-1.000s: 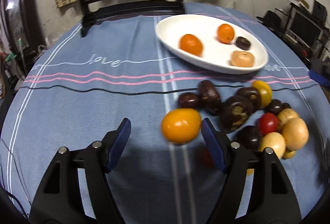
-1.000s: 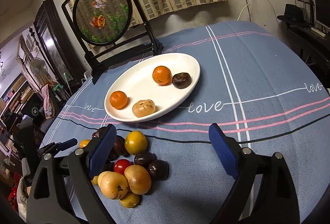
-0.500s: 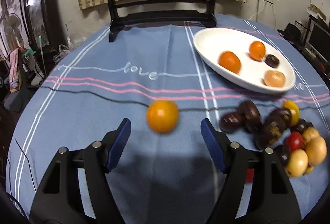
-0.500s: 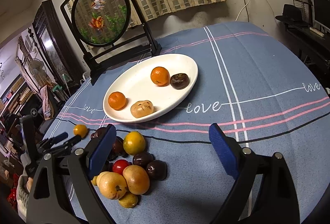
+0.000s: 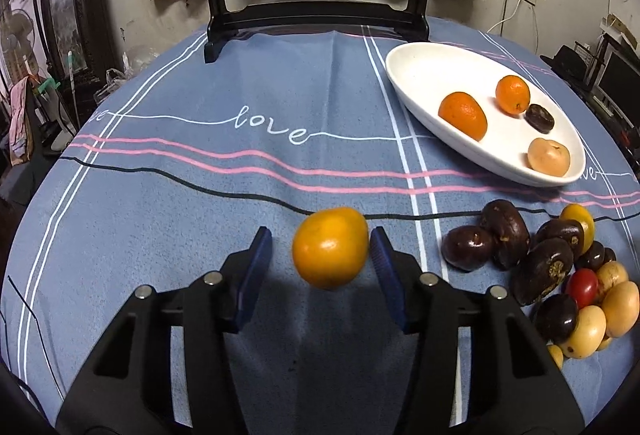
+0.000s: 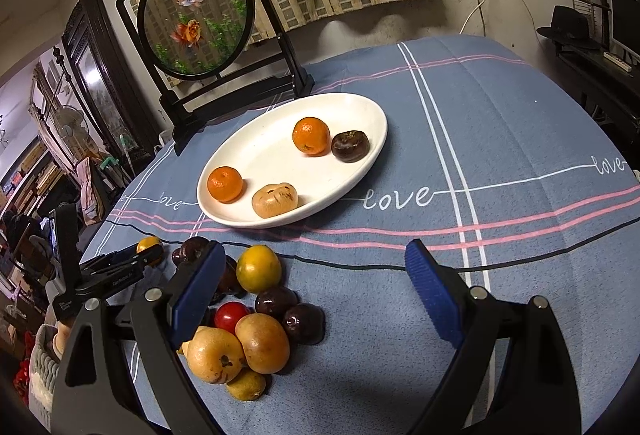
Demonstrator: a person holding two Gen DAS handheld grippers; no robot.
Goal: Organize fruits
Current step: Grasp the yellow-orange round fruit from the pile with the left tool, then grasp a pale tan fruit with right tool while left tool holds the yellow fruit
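A yellow-orange fruit lies on the blue cloth between the blue pads of my left gripper. The jaws are closing: the right pad is almost on the fruit and a small gap shows at the left pad. In the right wrist view the same fruit sits at the left gripper's tips. A white oval plate holds two oranges, a dark fruit and a tan one. A pile of dark, yellow and red fruits lies below my right gripper, which is open and holds nothing.
A black-framed round goldfish screen stands at the table's far edge behind the plate. The tablecloth drops off at the left, with room clutter beyond. A shelf with a hat and a monitor stands at the right.
The yellow-orange fruit has moved left, away from the pile. My left gripper followed it and its jaws have narrowed around it. The right gripper has stayed as it was.
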